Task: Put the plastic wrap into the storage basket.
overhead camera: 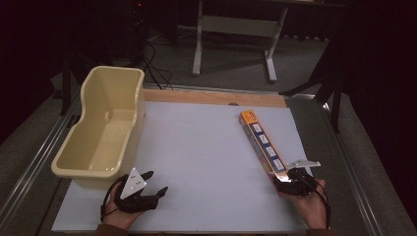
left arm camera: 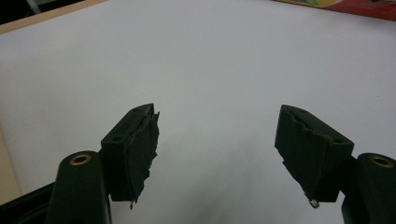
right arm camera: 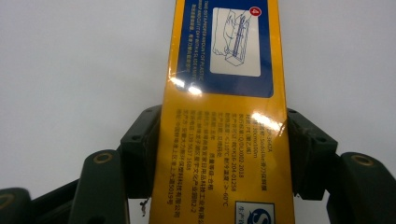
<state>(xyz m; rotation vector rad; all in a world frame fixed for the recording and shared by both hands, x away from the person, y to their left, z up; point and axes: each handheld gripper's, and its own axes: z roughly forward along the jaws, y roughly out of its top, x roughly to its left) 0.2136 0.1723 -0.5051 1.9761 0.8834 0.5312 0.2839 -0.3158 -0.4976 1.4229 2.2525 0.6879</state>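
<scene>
— What sits closest to you?

— Both my hands, at the near edge of the white sheet (overhead camera: pixel 196 162). My left gripper (overhead camera: pixel 156 183) rests near the sheet's near left corner, jaws spread wide apart with nothing between them. In the left gripper view the gripper (left arm camera: pixel 215 144) has bare white sheet (left arm camera: pixel 210 56) showing through the gap, and the torn black pads (left arm camera: pixel 140 149) are well apart.

— And the right one?

— My right gripper (overhead camera: pixel 284 180) is near the near right corner, clamped on the near end of a long yellow and blue box (overhead camera: pixel 262 141). In the right gripper view the gripper (right arm camera: pixel 219 154) presses against both long sides of the box (right arm camera: pixel 224 116), one jaw on each.

— How does the box lie?

— Flat on the sheet along its right side, running from my gripper away toward the far edge and slanting a little left as it goes. Its top face carries blue panels with small white pictures.

— Anything beyond that?

— A cream plastic tub (overhead camera: pixel 101 129) stands at the left edge, just beyond my left hand, open side up. Beyond the sheet's far edge a strip of wooden table (overhead camera: pixel 211 97) shows.
</scene>
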